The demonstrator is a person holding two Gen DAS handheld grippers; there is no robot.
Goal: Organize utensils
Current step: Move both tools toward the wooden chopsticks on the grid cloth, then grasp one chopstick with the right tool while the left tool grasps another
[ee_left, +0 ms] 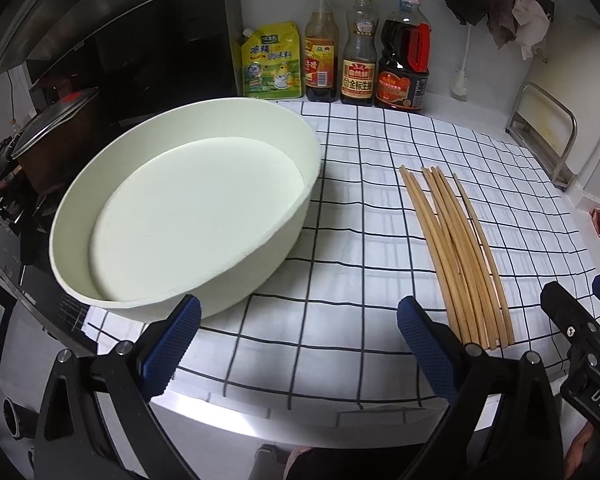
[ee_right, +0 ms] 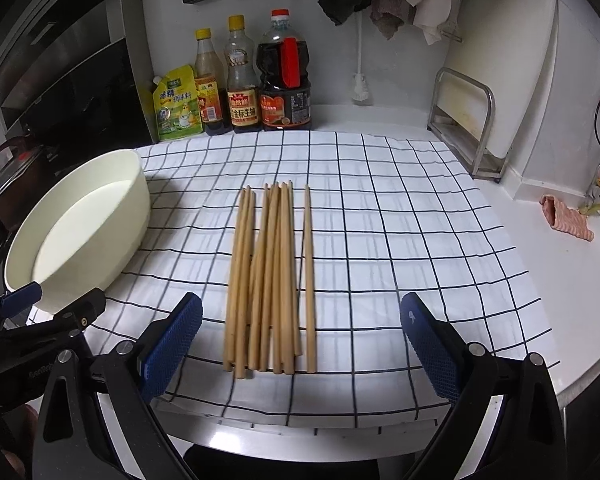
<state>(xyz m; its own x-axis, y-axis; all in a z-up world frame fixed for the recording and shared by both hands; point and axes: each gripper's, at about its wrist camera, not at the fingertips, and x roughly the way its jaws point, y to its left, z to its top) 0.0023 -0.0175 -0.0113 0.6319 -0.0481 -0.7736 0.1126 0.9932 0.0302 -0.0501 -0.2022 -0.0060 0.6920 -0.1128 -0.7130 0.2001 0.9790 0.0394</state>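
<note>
We see the wooden chopsticks [ee_right: 270, 280] lying in a loose bundle on the checked cloth [ee_right: 380, 240] that covers the table [ee_right: 572, 300], one stick slightly apart on the right side. Our right gripper [ee_right: 300, 344] hovers low just before their near ends, its blue textured fingers [ee_right: 172, 344] spread wide and holding nothing. Our left gripper [ee_left: 298, 344] sits beside it, fingers likewise apart, between the chopsticks [ee_left: 456, 256] and the round, smooth cream tub [ee_left: 180, 208]. Sauce bottles [ee_right: 256, 80] stand along the back wall.
</note>
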